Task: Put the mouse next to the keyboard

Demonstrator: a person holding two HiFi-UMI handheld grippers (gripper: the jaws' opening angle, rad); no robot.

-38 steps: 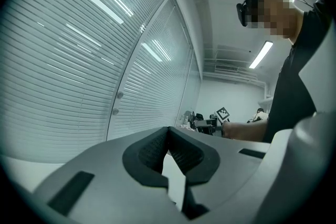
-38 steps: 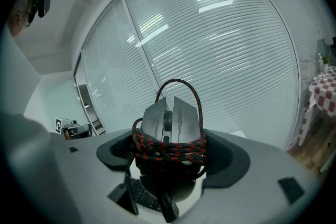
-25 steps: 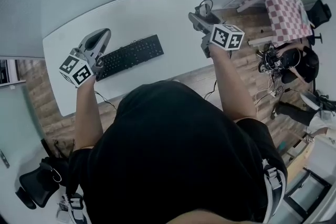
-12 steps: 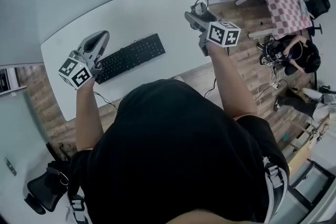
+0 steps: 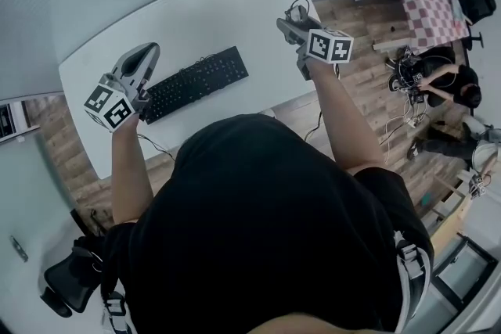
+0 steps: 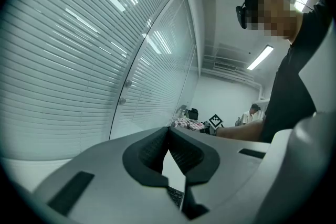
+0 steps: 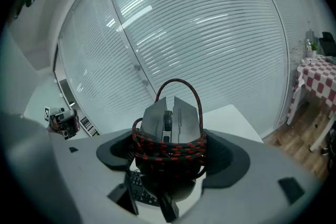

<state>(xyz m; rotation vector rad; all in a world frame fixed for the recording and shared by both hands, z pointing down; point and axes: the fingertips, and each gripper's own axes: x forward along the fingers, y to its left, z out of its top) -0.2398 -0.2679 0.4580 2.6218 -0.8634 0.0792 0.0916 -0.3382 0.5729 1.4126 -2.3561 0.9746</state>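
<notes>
A black keyboard (image 5: 200,82) lies on the white table (image 5: 235,12), near its front edge. My right gripper (image 5: 294,23) hovers over the table's right end, shut on a grey mouse (image 7: 170,118) that has its red-and-black braided cable wound round it. In the right gripper view the gripper (image 7: 169,147) clamps the mouse's sides, and keyboard (image 7: 139,189) keys show below. My left gripper (image 5: 142,60) hangs above the keyboard's left end. Its pads meet at the tips with nothing between them in the left gripper view (image 6: 169,134).
Slatted window blinds (image 7: 210,34) run behind the table. A checked-cloth table (image 5: 427,8) and a seated person (image 5: 446,82) are on the wooden floor to the right. A black chair (image 5: 66,285) stands at lower left. The keyboard's cable (image 5: 153,145) hangs off the front edge.
Almost nothing has moved. Both grippers hold their places above the table, and the right one still carries the mouse. Only the head view has shifted slightly.
</notes>
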